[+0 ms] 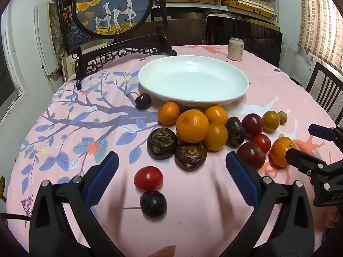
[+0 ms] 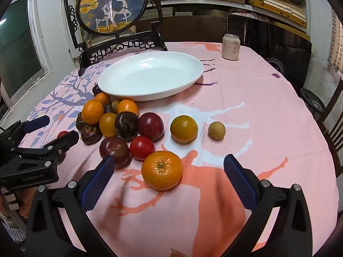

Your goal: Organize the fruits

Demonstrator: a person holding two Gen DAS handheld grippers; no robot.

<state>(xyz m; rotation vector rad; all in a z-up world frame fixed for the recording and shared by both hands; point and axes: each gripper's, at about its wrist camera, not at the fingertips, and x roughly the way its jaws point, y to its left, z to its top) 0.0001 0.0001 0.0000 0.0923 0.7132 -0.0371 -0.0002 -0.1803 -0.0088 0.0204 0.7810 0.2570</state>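
Between right tool (image 2: 167,175) pads: mandarin (image 2: 162,170), untouched

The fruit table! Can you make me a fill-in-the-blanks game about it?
The white plate has ___ fruit on it.
Both grippers' jaws stand wide ___.
The mandarin nearest the right gripper is colored ___.
Behind the plate, near the table's far edge, stands a drink ___.

Missing words: no; open; orange; can
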